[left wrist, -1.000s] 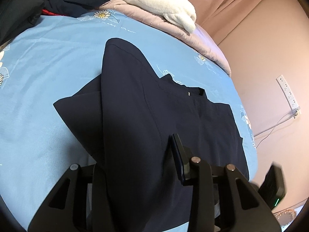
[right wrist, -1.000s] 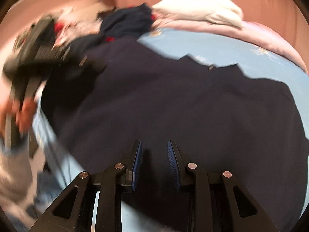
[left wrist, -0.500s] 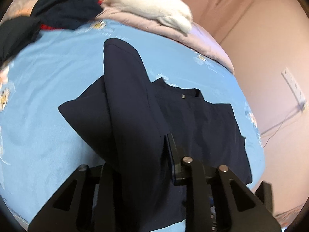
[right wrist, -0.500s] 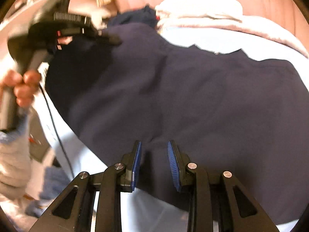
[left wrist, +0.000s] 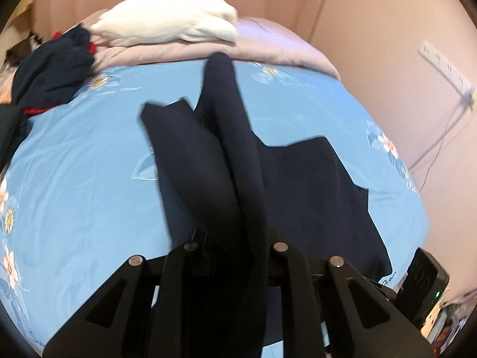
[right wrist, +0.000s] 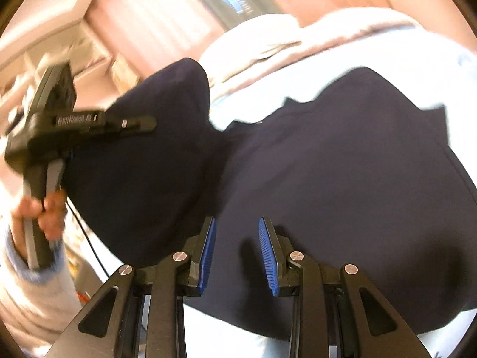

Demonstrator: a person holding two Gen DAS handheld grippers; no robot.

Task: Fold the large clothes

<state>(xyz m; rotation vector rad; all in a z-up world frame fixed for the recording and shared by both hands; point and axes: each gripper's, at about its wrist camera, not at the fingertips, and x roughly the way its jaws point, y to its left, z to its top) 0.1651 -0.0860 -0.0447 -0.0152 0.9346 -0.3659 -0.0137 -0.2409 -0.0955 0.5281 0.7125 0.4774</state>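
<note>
A large navy garment (left wrist: 301,179) lies spread on the blue flowered sheet (left wrist: 74,179). Its left side is lifted in a tall fold (left wrist: 232,125) that runs up into my left gripper (left wrist: 235,238). The jaws there are closing, with the cloth pinched between them and draped over the fingertips. In the right wrist view the same garment (right wrist: 342,164) fills the frame, and a hand (right wrist: 44,214) holds the left gripper (right wrist: 143,123) clamped on the raised edge. My right gripper (right wrist: 235,223) hovers over the garment's lower part, its blue pads (right wrist: 207,247) apart with nothing pinched.
A white pillow (left wrist: 167,24) and a pink quilt (left wrist: 268,47) lie at the head of the bed. A heap of dark clothes (left wrist: 50,71) sits at the far left. A pink wall with a socket strip (left wrist: 444,68) runs along the right of the bed.
The left gripper has narrowed on the garment's side and carried it up and across, so the fold stands taller and narrower. The right gripper has rolled and shifted over the cloth, still open.
</note>
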